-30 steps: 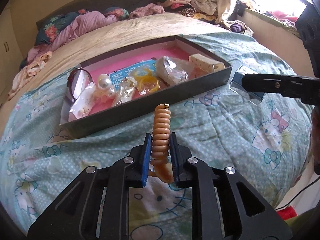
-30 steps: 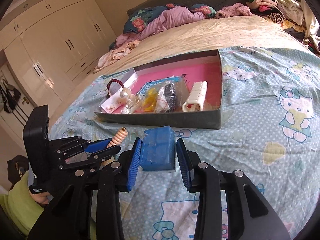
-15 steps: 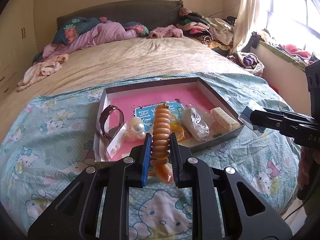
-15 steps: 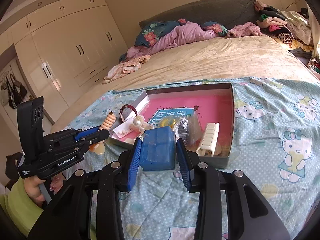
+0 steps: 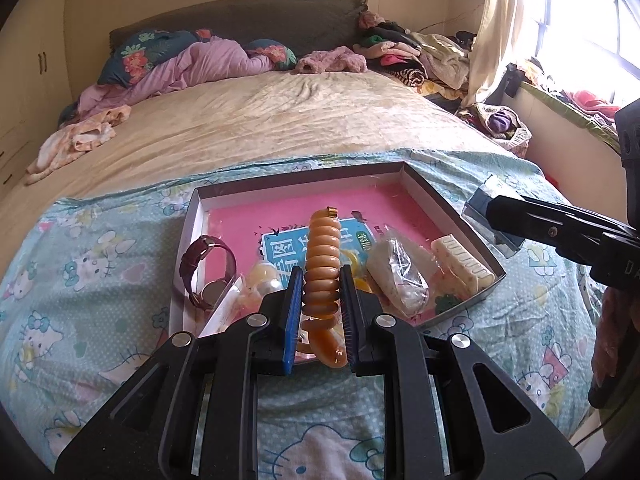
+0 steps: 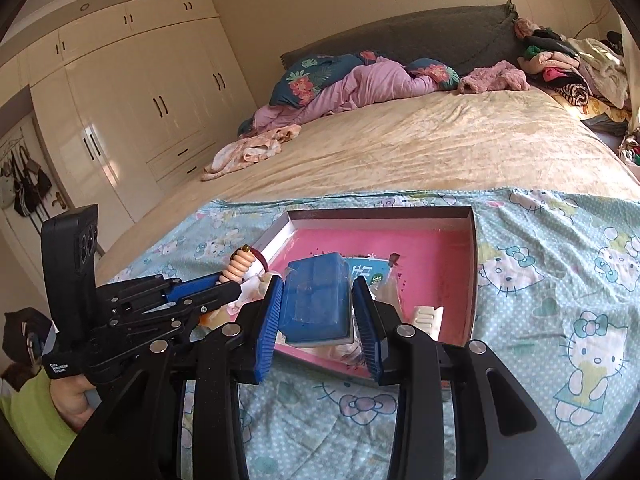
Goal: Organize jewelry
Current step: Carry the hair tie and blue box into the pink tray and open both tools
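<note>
My left gripper (image 5: 320, 280) is shut on an orange coiled bracelet (image 5: 322, 264), held upright above the near edge of a shallow grey box with a pink floor (image 5: 280, 216). My right gripper (image 6: 318, 292) is shut on a small blue clear-lidded jewelry case (image 6: 316, 300), above the box's near side (image 6: 474, 280). The box holds a maroon watch (image 5: 206, 268), pearl pieces (image 5: 264, 276), yellow rings, a plastic bag (image 5: 400, 280), a cream hair clip (image 5: 462, 260) and a blue card (image 5: 288, 248). The right gripper with the case (image 5: 490, 220) shows at the right of the left wrist view.
The box lies on a Hello Kitty blanket (image 6: 560, 320) at the foot of a bed. Pillows and clothes (image 5: 192, 64) are piled at the headboard. A clothes heap (image 5: 432, 56) and window are right; white wardrobes (image 6: 120, 120) are left.
Both grippers have risen and pulled back from the box, still holding their items. The box now sits lower and farther in both views.
</note>
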The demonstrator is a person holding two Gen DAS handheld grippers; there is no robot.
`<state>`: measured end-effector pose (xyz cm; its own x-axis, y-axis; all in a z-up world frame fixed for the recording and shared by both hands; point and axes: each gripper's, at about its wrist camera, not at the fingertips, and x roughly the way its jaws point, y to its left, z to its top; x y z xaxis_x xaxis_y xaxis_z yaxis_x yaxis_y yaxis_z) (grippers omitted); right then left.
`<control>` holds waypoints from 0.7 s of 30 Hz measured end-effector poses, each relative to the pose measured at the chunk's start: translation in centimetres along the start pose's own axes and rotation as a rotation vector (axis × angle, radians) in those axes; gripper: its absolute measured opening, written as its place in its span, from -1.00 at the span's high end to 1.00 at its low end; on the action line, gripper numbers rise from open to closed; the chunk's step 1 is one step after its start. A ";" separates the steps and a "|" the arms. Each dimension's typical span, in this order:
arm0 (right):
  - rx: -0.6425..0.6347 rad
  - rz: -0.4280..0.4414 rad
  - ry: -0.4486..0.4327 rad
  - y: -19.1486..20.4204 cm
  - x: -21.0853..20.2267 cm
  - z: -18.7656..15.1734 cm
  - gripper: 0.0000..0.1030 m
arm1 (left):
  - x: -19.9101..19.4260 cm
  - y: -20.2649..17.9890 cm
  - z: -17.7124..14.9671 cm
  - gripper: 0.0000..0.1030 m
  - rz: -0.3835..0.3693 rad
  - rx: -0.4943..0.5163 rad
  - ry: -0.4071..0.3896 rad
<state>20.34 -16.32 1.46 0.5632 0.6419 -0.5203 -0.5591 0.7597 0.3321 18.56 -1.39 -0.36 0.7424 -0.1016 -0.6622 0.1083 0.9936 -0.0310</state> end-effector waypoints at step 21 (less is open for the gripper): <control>0.048 -0.064 0.148 -2.6 6.6 -2.2 0.29 | 4.7 0.3 -1.8 0.71 -0.022 -0.010 0.112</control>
<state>24.13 -14.31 -4.56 0.4988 0.5721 -0.6510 -0.4933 0.8050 0.3295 20.86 -1.51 -4.84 0.6616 -0.1183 -0.7405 0.1167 0.9917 -0.0542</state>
